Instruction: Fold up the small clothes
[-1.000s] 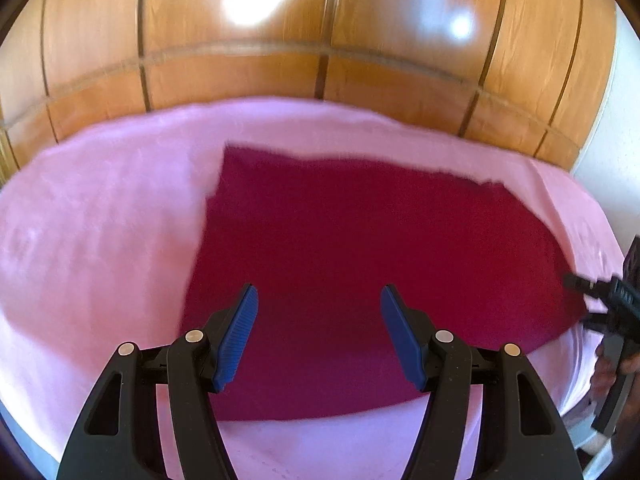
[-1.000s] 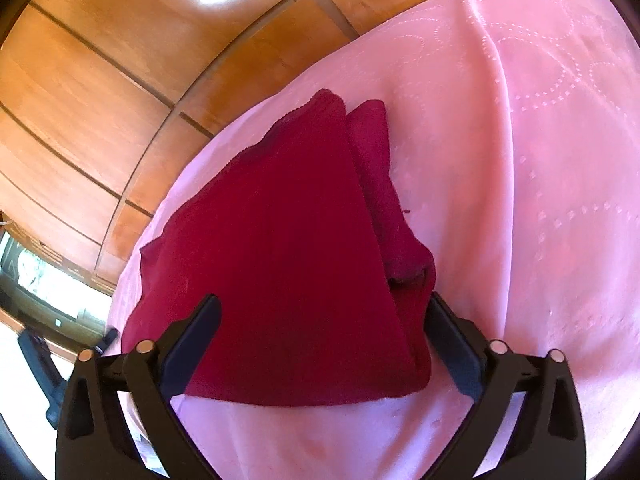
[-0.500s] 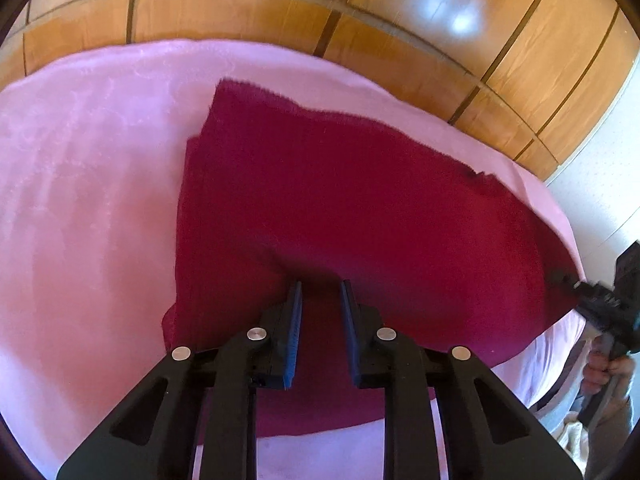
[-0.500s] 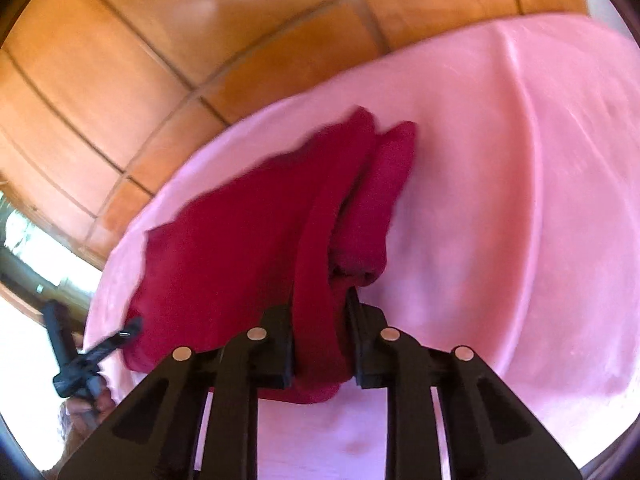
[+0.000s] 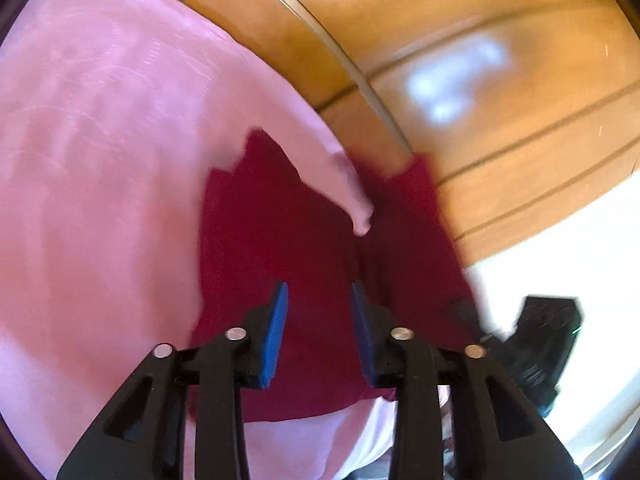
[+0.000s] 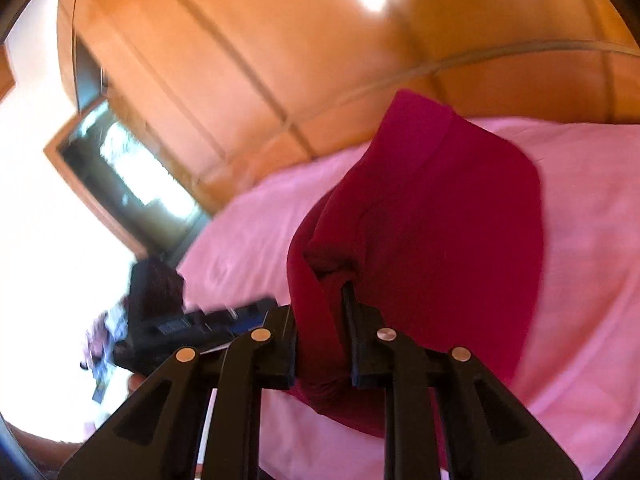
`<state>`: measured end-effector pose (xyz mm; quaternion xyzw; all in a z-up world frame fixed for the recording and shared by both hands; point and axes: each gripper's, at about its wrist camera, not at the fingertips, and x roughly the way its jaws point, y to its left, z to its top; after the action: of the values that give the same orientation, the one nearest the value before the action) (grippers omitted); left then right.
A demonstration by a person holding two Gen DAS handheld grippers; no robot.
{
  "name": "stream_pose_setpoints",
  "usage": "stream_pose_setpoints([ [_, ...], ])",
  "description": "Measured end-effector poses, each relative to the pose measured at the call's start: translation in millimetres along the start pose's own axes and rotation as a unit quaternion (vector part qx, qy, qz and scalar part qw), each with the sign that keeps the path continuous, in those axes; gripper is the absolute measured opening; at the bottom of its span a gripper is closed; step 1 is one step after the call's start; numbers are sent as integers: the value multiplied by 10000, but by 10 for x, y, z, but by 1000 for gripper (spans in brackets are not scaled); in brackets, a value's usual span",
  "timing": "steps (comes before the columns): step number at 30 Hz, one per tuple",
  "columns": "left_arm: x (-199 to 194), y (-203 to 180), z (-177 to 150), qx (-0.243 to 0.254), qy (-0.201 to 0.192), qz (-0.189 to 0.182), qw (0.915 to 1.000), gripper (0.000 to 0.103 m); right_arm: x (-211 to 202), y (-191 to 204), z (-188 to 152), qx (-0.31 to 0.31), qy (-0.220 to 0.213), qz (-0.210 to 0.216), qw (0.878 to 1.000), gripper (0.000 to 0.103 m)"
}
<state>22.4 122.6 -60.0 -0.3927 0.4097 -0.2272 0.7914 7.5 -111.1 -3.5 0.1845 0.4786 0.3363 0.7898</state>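
A dark red cloth (image 5: 276, 232) lies partly lifted over the pink cover (image 5: 100, 160). In the left wrist view my left gripper (image 5: 319, 300) has its blue pads a small gap apart with red cloth between them, which it seems to pinch; the frame is blurred. A fold of pink cover (image 5: 352, 196) is raised over the cloth. In the right wrist view my right gripper (image 6: 320, 300) is shut on a bunched edge of the red cloth (image 6: 440, 240) and holds it up off the cover (image 6: 592, 240). The right gripper (image 5: 536, 344) shows at the left view's right edge.
Glossy wooden panels (image 6: 280, 60) stand behind the pink surface. A window (image 6: 132, 160) is at the left in the right wrist view. The left gripper's body (image 6: 192, 320) shows there low at left.
Both grippers shut on the red cloth and have lifted it, drawing it together. The cloth went from flat to bunched and hanging, and both views swung upward.
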Motion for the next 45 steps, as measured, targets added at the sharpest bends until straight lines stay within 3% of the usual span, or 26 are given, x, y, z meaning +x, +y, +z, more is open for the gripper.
stream_pose_setpoints([
  [1,-58,45,29,-132,-80,-91,9998,48,170,57,-37,-37,164,54,9998,17],
  [5,-97,121,76,-216,0,-98,9997,48,605,215,-256,-219,615,107,9978,17],
  [8,-26,148,78,-267,285,-313,9987,48,769,326,-420,-632,808,-139,9946,17],
  [11,182,116,89,-246,482,-127,9985,55,773,373,-483,-903,747,-227,9928,20],
  [12,228,134,100,-314,545,-109,9980,56,740,371,-467,-939,713,-177,9929,26],
  [13,283,153,113,-397,618,-98,9972,56,700,384,-466,-970,670,-83,9930,46],
  [15,343,155,148,-444,649,-73,9969,56,584,438,-486,-1038,587,156,9927,68],
  [18,391,27,182,-309,725,-54,9969,56,371,477,-587,-1219,496,151,9912,70],
  [24,519,-207,204,71,888,478,9949,55,-82,136,-690,-832,253,-160,9961,73],
  [28,687,-415,225,542,888,1003,9895,24,-280,-201,-767,-301,124,-606,9976,73],
  [31,550,-662,194,1027,531,1105,9871,21,-345,-272,-809,-71,37,-720,9974,73],
  [35,290,-793,119,1403,223,1215,9824,21,-329,-200,-829,-127,-20,-525,9985,72],
  [38,336,-671,5,1577,326,1675,9726,21,-82,-133,-913,-336,256,-631,9971,73],
  [40,484,-457,-57,1581,507,2189,9615,21,120,-109,-952,-463,385,-811,9949,73],
  [43,467,-330,-68,1349,375,2141,9667,27,147,-79,-900,-512,442,-900,9936,74],
  [45,405,-443,-66,1422,180,2233,9641,28,73,-80,-810,-514,482,-790,9944,73],
])
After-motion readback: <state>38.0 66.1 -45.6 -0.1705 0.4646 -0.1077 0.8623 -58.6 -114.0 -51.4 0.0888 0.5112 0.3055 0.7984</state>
